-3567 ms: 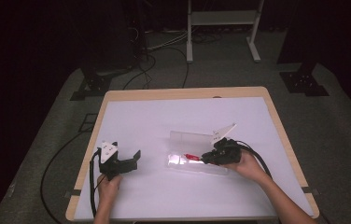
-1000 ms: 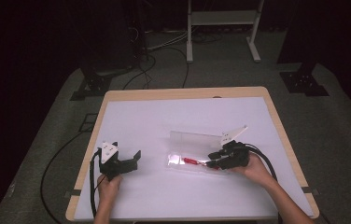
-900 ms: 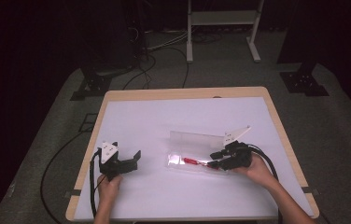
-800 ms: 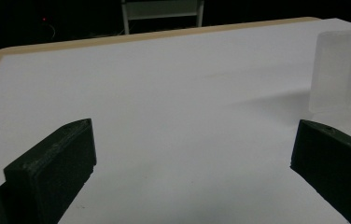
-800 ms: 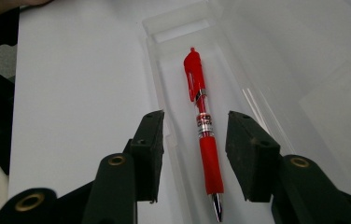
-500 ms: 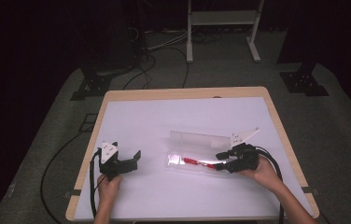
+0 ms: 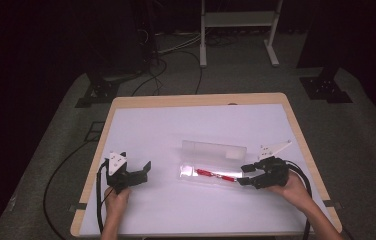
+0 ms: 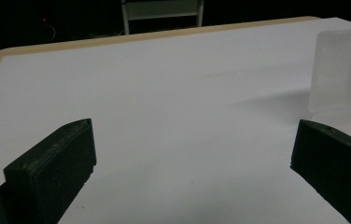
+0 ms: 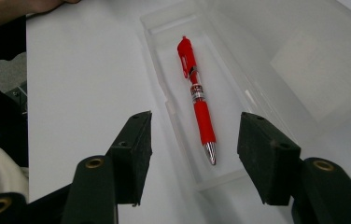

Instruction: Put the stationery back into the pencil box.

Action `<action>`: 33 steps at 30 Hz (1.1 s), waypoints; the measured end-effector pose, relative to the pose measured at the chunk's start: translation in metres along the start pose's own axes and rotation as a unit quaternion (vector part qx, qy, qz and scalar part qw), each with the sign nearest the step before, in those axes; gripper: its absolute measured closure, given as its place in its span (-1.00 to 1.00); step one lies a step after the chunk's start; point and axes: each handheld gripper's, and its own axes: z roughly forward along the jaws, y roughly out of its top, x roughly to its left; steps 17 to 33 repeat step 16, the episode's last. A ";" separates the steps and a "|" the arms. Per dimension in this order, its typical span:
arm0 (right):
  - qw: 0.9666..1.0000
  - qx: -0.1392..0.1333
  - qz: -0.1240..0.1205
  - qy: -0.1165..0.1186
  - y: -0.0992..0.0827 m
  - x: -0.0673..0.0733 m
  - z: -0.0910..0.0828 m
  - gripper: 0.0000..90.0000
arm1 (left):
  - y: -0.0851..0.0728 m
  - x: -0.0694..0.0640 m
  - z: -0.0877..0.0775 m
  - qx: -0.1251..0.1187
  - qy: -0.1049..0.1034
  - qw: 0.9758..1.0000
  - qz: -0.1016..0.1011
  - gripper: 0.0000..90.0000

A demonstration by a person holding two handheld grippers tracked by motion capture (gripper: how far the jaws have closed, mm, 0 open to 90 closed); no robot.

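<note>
Both the left gripper [image 7: 143, 171] and the right gripper [image 9: 194, 154] had jaws spread, empty, the right just beside a clear case [image 9: 173, 28] holding a red pen [image 9: 197, 100].

From above my side, the high view faces forward and down on the white table [image 7: 176, 130]. My left gripper view skims it low; my right looks down close. All three share the clear case [image 7: 211, 167] (lid open).
</note>
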 end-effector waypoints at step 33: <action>0.999 -0.009 0.019 -0.026 -0.033 0.006 -0.022 -0.17 | 0.000 0.000 0.000 -0.001 0.000 1.000 -0.001 -1.00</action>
